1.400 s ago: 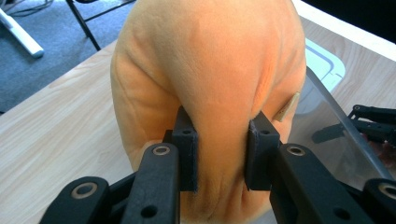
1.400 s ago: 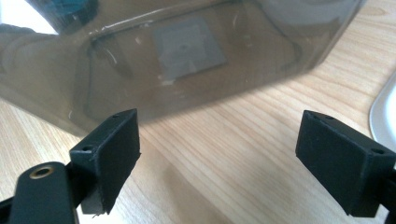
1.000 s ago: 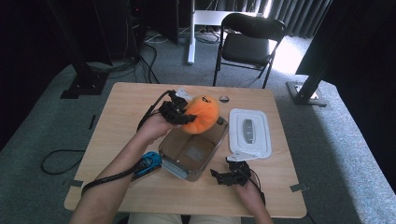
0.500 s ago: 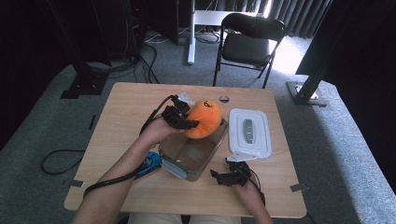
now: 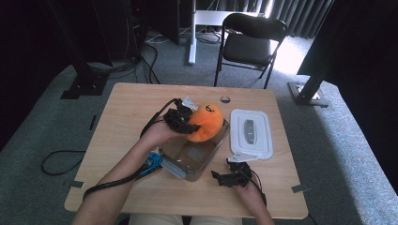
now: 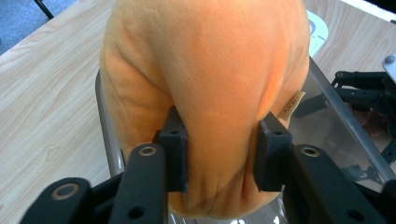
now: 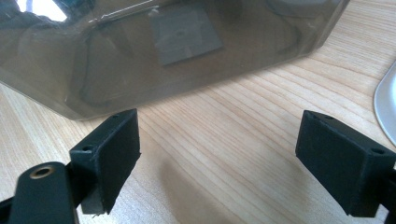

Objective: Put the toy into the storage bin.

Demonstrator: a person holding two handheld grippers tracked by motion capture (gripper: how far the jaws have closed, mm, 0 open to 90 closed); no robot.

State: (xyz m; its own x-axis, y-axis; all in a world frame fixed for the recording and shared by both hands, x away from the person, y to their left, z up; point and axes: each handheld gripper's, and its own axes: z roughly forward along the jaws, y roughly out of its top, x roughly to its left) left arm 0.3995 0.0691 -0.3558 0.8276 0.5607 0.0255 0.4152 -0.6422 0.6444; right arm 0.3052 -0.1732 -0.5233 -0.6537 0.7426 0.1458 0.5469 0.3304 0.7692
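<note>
Between the left hand-held gripper's pads, the orange plush sits pinched.

Both claws are matte black. The left claw has two flat arms with round silver rivets, each ending in a blocky rectangular pad with a small screw hole. The right claw carries the same square-cut pads, with a brass-coloured rivet on the arm below its left pad. A black cable trails along the bare left forearm; no sleeves reach either forearm.
</note>
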